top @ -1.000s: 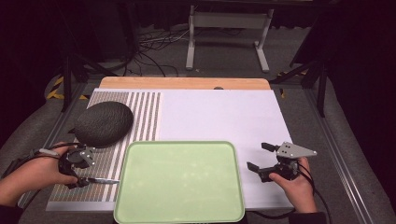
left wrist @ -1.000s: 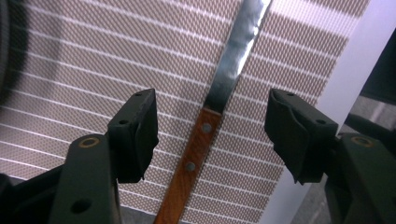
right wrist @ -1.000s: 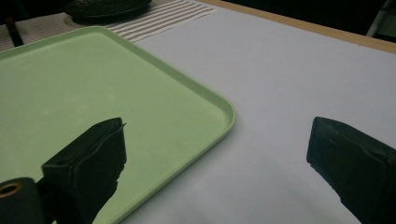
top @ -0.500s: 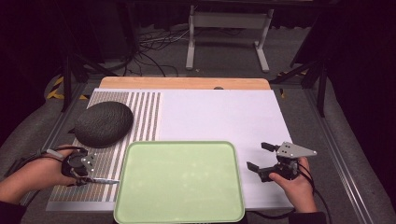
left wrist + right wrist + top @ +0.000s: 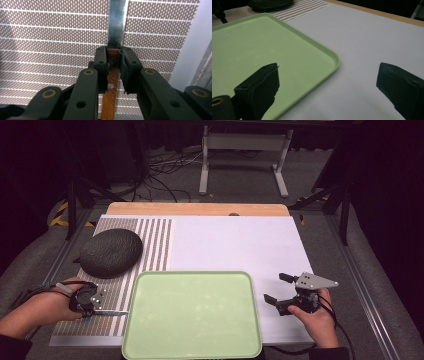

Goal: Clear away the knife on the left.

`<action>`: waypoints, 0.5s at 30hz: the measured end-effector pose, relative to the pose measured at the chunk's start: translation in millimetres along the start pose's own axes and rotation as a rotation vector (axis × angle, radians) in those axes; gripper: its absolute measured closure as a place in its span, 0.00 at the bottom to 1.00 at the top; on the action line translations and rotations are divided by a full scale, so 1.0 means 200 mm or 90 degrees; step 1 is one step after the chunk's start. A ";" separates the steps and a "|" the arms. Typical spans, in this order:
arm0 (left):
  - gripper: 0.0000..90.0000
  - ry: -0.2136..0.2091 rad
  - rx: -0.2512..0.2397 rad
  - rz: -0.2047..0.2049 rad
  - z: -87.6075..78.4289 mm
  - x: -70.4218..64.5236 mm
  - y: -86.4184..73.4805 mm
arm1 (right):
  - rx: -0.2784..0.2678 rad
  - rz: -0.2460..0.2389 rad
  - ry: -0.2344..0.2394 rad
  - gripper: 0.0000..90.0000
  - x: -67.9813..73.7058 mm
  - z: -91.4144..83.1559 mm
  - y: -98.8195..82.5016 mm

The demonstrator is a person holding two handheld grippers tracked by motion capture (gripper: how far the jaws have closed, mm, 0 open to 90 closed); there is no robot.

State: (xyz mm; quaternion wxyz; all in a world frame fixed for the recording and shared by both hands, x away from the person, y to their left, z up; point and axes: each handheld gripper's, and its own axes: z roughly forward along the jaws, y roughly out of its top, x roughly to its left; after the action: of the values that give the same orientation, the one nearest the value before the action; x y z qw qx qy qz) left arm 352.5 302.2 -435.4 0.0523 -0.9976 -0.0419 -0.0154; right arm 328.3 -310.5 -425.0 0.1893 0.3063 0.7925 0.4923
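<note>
**Left gripper closes on the knife handle**

Dark workshop floor, with cables and a metal stand, lies beyond a table (image 5: 230, 245) covered by a white sheet, with a brown-and-white striped mat (image 5: 150, 245) along its left side. Largest on it is the pale green tray (image 5: 192, 315), empty, at the near middle. Left and farther off, a dark, rough-skinned avocado (image 5: 110, 252) sits on the mat, well apart from both hands.

On the near left, the left gripper (image 5: 90, 302) lies low over the mat, just beside the tray's left edge. Its jaws have just been closing, and the left gripper view shows them now drawn narrow on the brown wooden handle of a knife (image 5: 111, 82), pads pressed to either side by the rivets. The steel blade runs away from the jaws over the mat; from above it points right, toward the tray. A second ago the jaws stood wider around the handle, so the grasp looks freshly made. Whether it is firm enough to lift is hard to judge, but picking the knife up seems the step now open.

On the near right, the right gripper (image 5: 280, 290) hovers over the white sheet with jaws spread wide and nothing between them, facing the tray's right edge.
</note>
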 end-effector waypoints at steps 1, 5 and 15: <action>0.86 -0.002 -0.008 -0.007 -0.01 0.00 0.00 | 0.001 0.000 0.000 0.06 0.00 0.00 0.00; 0.86 0.000 -0.011 -0.050 -0.06 0.00 0.00 | 0.003 0.005 -0.004 0.06 -0.01 0.00 0.00; 0.86 -0.013 -0.038 -0.199 -0.15 0.02 -0.06 | 0.005 0.006 -0.004 0.06 -0.01 0.00 0.00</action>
State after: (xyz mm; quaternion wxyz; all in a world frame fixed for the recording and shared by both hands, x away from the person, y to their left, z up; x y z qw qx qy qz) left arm 355.3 310.5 -404.5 0.0194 -0.9802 -0.1965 -0.0145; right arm 329.0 -312.0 -425.5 0.1879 0.3123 0.7925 0.4890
